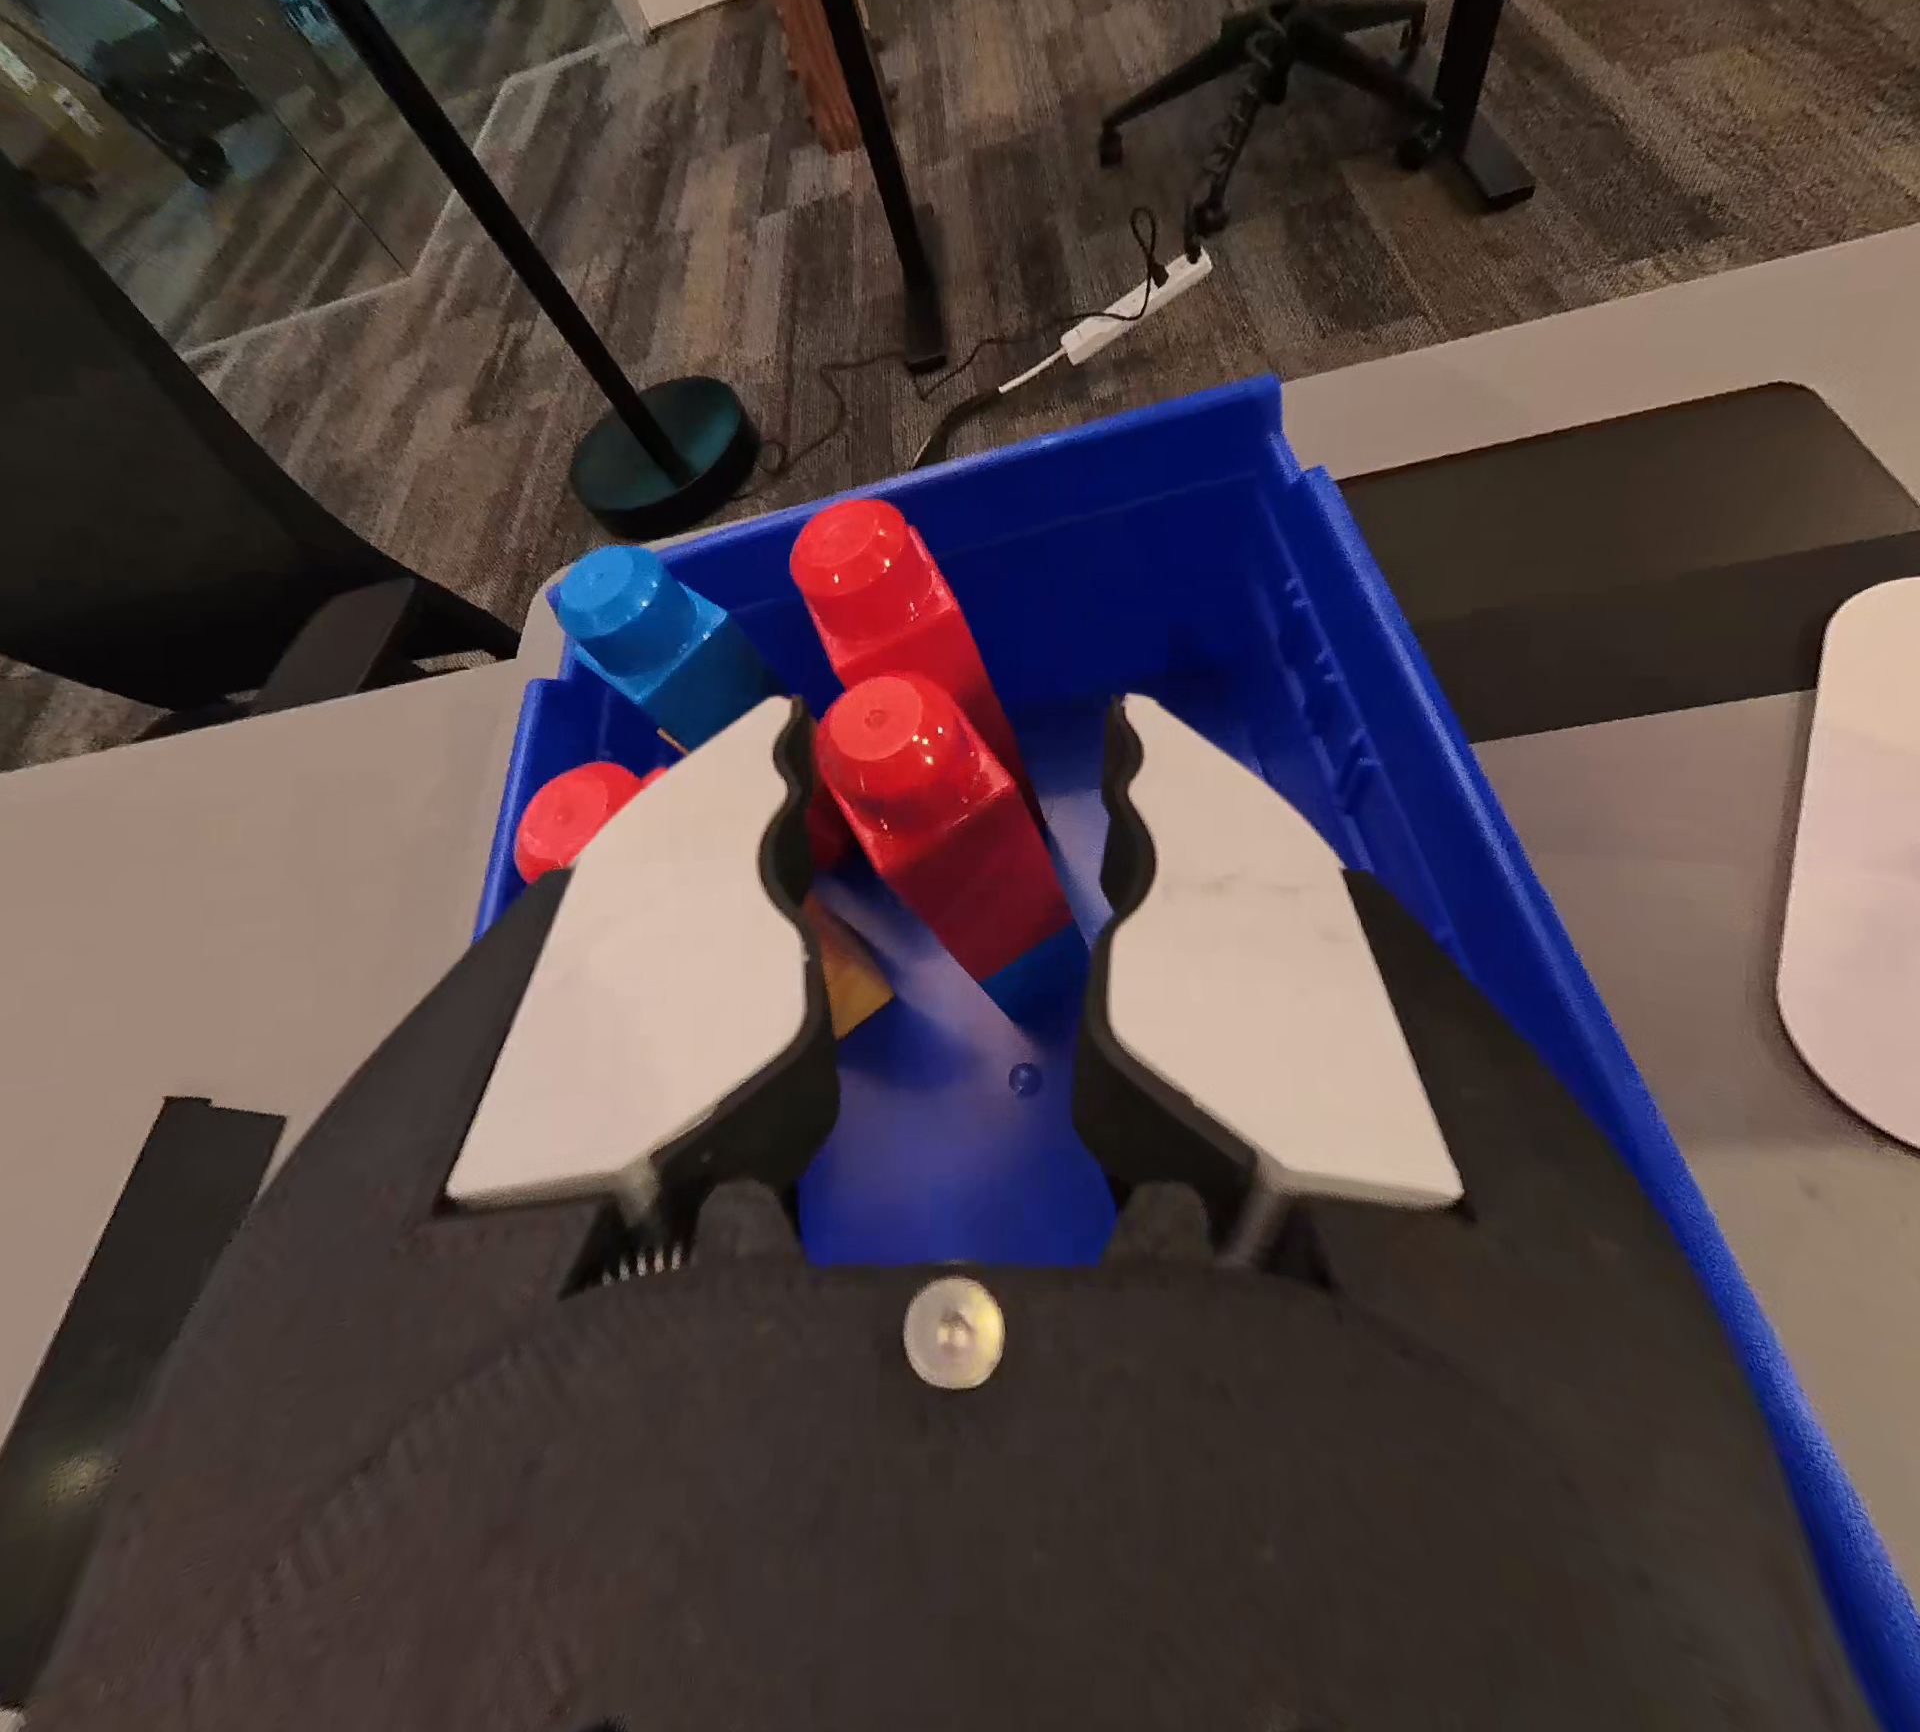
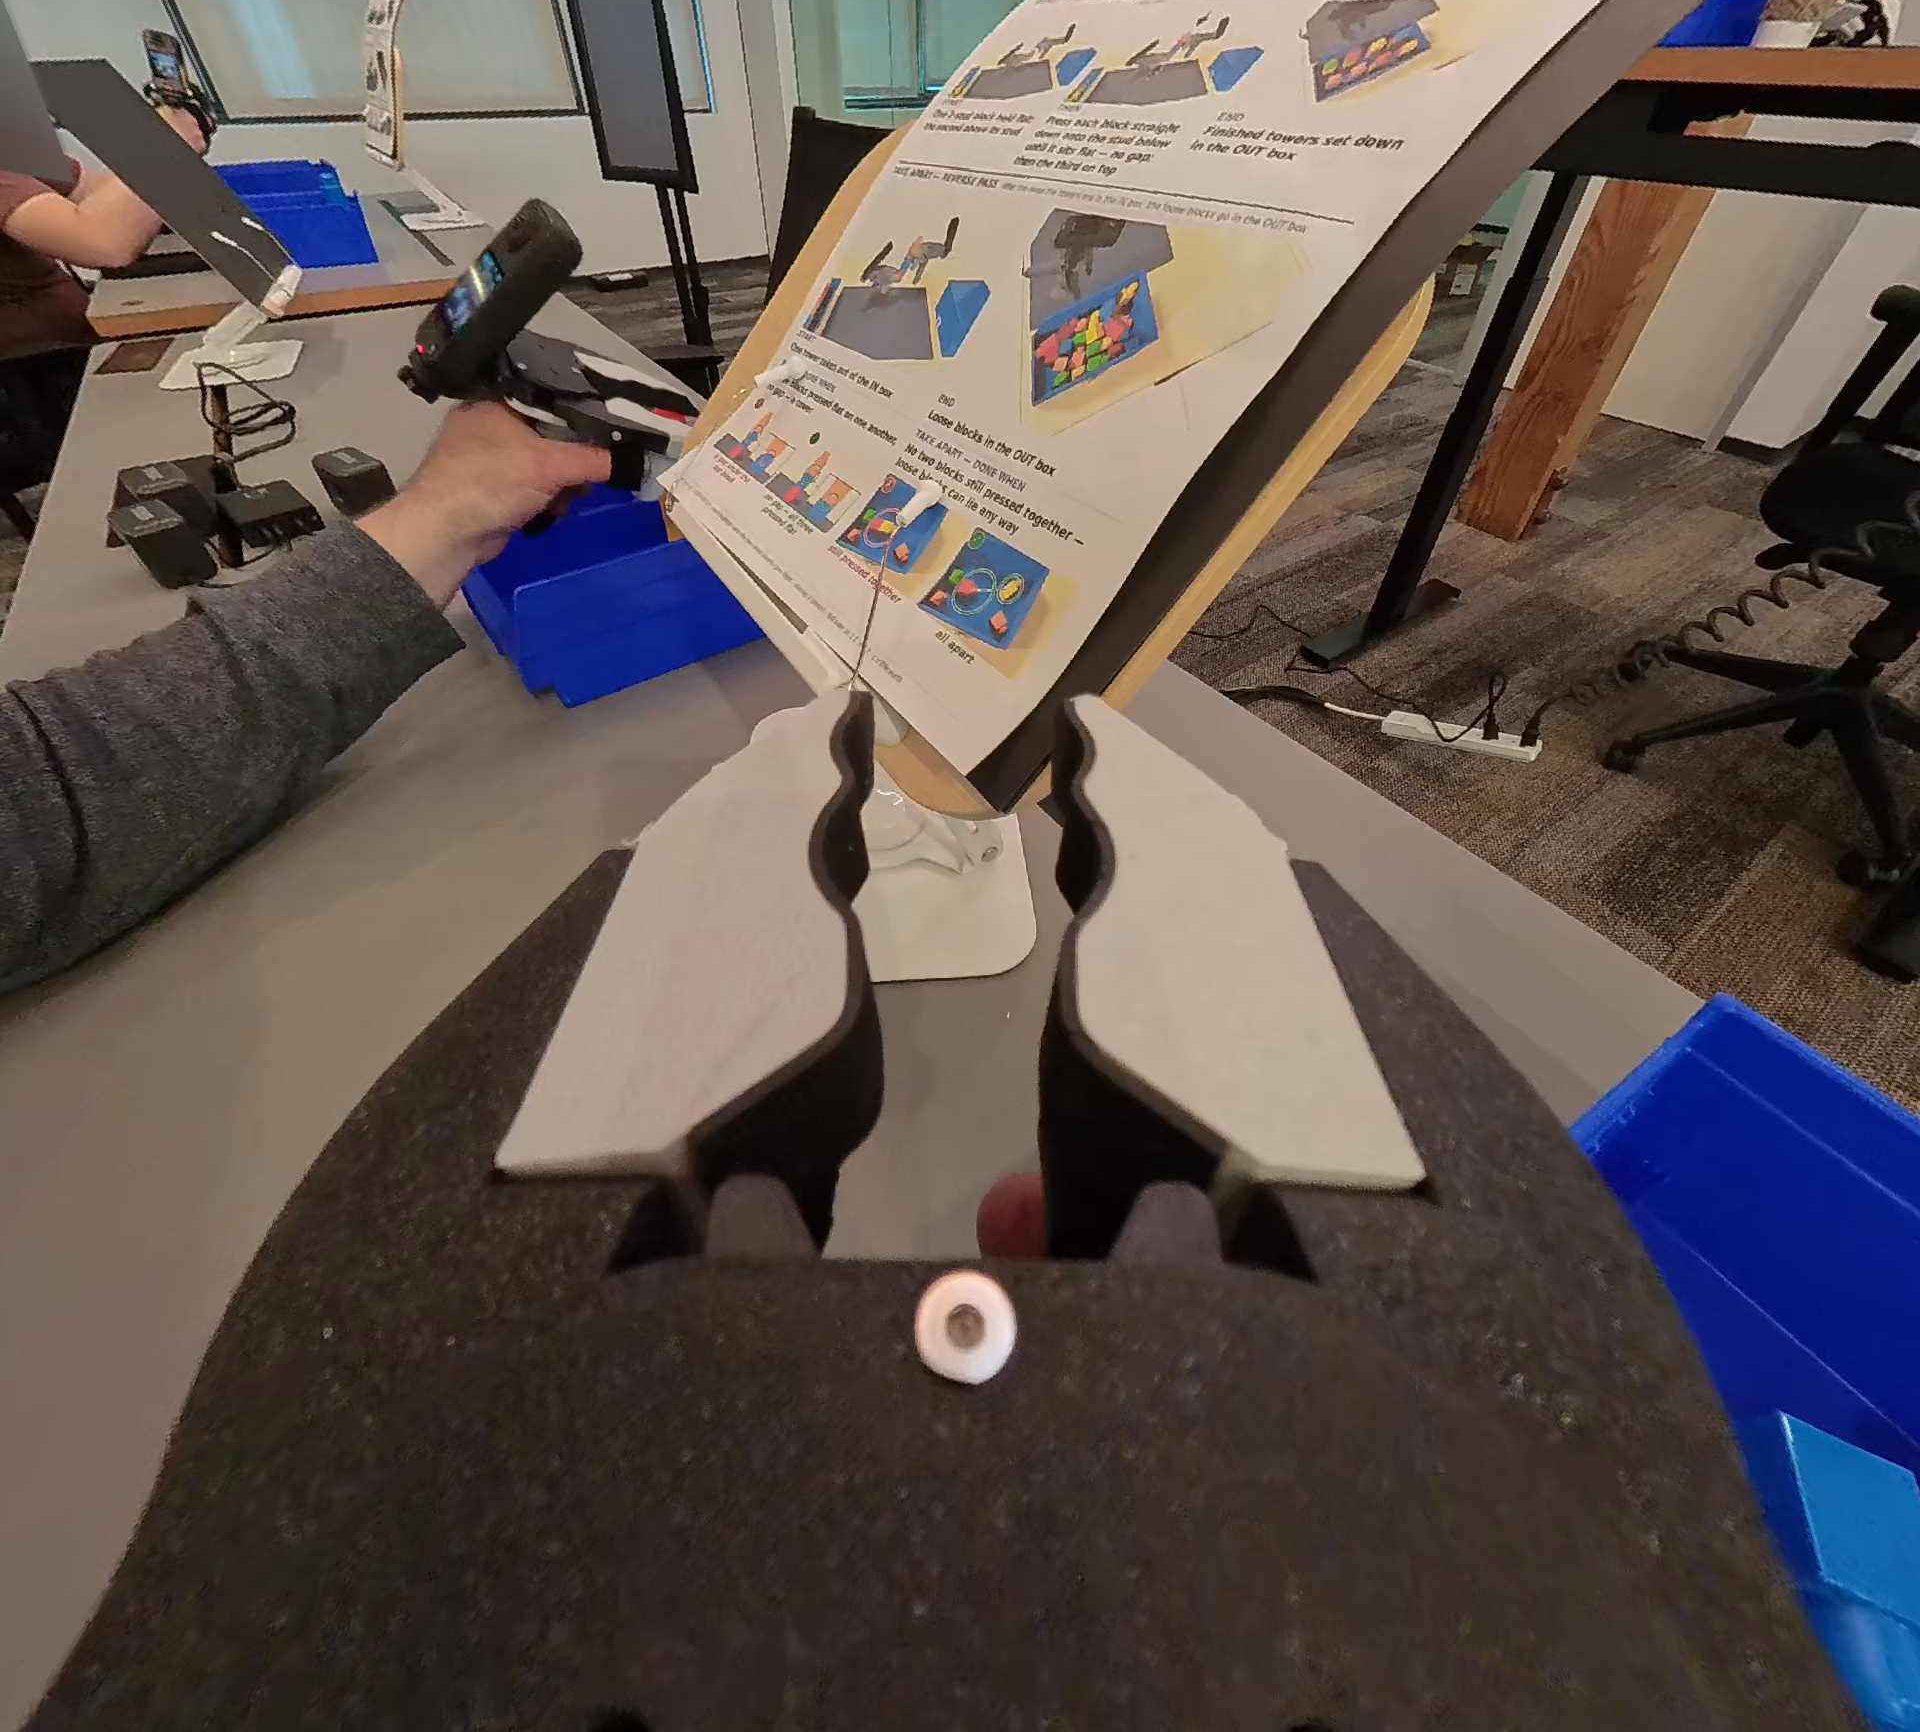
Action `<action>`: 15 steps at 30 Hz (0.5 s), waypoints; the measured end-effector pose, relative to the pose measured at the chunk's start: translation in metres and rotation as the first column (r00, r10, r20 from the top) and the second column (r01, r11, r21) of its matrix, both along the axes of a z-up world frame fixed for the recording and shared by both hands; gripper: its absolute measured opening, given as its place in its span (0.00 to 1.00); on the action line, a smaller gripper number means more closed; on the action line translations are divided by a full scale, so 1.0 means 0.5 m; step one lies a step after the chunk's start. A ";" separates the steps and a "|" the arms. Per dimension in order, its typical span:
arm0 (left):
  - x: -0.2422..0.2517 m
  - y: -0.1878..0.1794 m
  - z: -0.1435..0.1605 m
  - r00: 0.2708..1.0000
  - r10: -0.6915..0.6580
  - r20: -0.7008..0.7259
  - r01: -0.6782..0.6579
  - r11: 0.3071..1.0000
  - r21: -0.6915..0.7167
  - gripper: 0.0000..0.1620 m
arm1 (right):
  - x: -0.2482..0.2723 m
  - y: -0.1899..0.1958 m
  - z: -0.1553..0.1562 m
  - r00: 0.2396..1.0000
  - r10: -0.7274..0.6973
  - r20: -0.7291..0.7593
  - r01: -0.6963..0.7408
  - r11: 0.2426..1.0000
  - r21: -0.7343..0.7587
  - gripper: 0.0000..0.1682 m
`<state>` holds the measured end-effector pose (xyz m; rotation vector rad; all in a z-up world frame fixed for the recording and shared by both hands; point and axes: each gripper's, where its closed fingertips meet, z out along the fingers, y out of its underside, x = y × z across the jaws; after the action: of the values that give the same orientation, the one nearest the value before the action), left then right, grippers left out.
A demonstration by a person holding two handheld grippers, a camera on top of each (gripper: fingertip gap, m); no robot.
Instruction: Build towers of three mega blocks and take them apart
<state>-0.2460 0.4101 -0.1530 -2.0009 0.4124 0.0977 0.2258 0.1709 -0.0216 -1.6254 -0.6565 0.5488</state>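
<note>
A blue bin (image 1: 1382, 695) sits at the table's far edge and holds several block towers standing tilted. My left gripper (image 1: 958, 711) is open and reaches into it. A red-topped tower (image 1: 935, 841) with a blue block (image 1: 1039, 976) under it stands between the fingers, with a gap on its right side. Behind it are another red tower (image 1: 883, 602) and a blue-topped tower (image 1: 655, 633); a red stud (image 1: 566, 820) shows at the left. My right gripper (image 2: 964, 711) is open and empty above the grey table (image 2: 312, 1007). A second blue bin (image 2: 1766, 1267) at the lower right holds a light-blue block (image 2: 1849, 1516).
A tilted instruction sheet (image 2: 1143, 228) on a white stand (image 2: 966, 924) rises just ahead of the right gripper. A hand (image 2: 488, 487) holds the left gripper over the far bin (image 2: 613, 602). Black boxes (image 2: 208, 508) lie far left. A dark mat (image 1: 1610, 539) lies beside the bin. The left tips stand about 5 centimetres off the red stud (image 1: 566, 820).
</note>
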 end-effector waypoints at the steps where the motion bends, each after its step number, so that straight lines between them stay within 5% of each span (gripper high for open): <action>1: -0.004 0.001 -0.009 1.000 0.007 0.004 -0.007 1.000 -0.018 0.33 | 0.000 -0.001 0.001 1.000 -0.001 0.001 0.001 1.000 0.002 0.19; 15: -0.006 0.019 -0.034 1.000 0.019 0.020 -0.018 0.999 -0.047 0.21 | -0.005 0.000 -0.002 1.000 0.004 0.009 -0.004 1.000 -0.001 0.19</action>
<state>-0.2491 0.4196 -0.1700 -2.0501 0.3864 0.0803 0.2235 0.1709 -0.0228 -1.6287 -0.6662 0.5449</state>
